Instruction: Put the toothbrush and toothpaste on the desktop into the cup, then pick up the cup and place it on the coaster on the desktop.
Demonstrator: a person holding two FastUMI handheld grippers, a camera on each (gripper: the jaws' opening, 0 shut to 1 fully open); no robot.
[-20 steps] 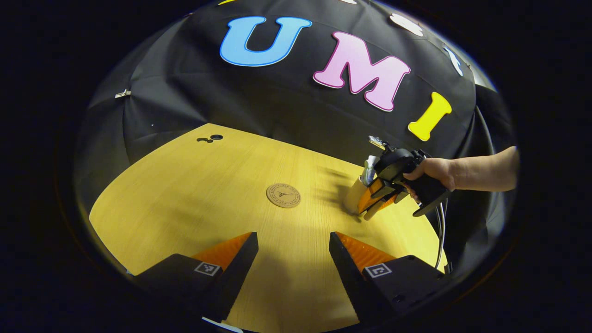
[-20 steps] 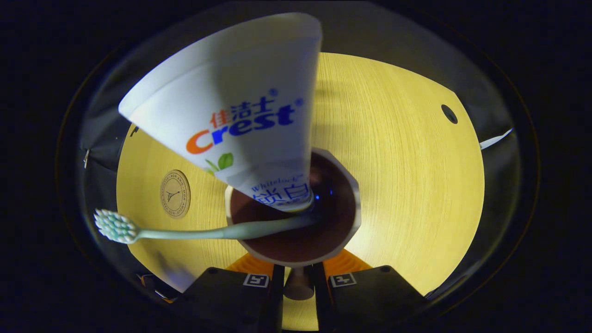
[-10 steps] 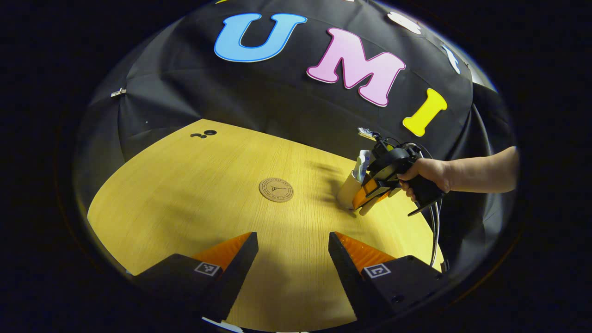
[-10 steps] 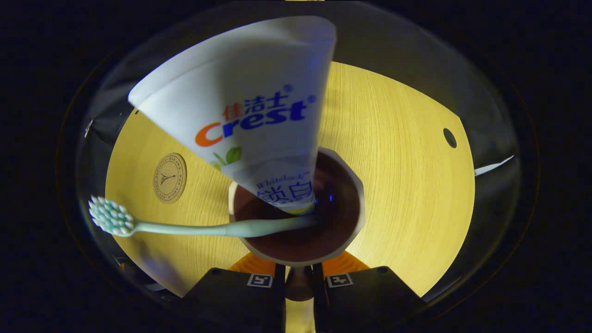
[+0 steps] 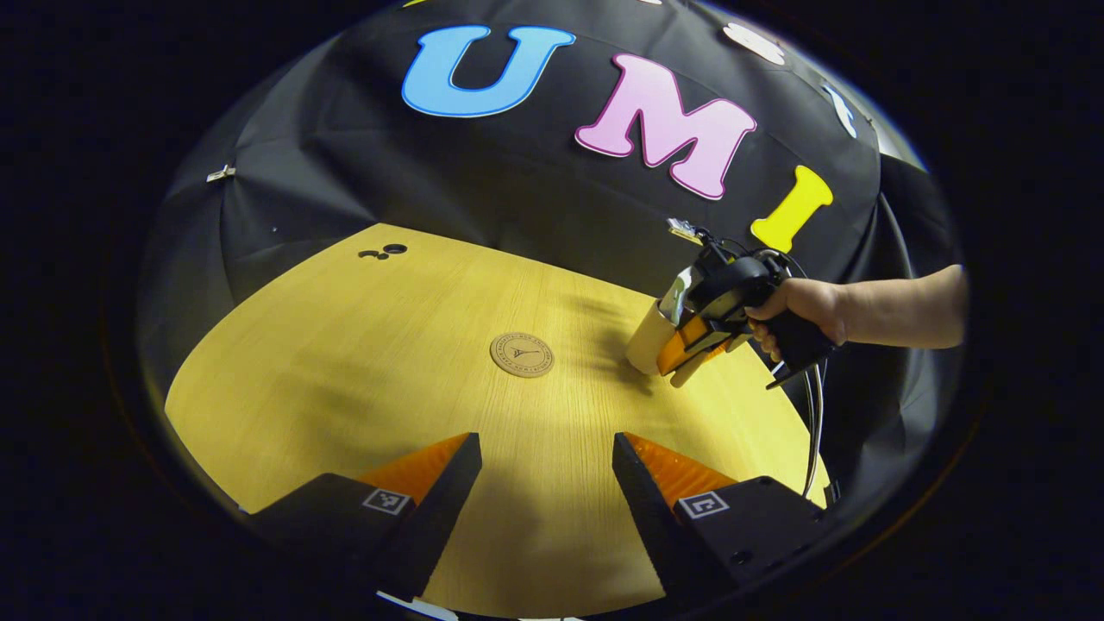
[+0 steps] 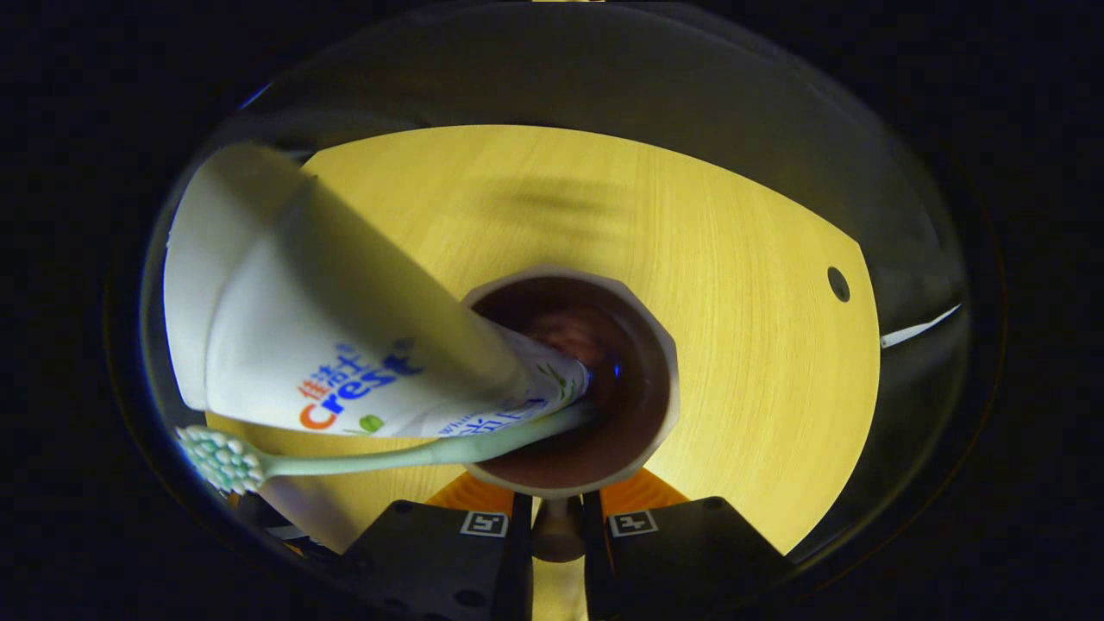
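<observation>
In the left gripper view, the left claw [image 5: 547, 483] hangs open over the table [image 5: 345, 362], with the coaster [image 5: 522, 354] bare near the middle. Right of it, a hand [image 5: 798, 310] holds the right claw [image 5: 690, 349] clamped on the cup [image 5: 647, 338]. In the right gripper view, toothpaste [image 6: 345, 345] and toothbrush [image 6: 345, 457] lean out of that cup.

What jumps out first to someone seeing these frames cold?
In the right gripper view, the toothpaste tube looms largest, leaning left out of the cup, with the toothbrush just beneath it. The right gripper is clamped on the cup's handle. In the left gripper view, that cup is tilted at the table's right side, right of the coaster; the left gripper is open.
</observation>
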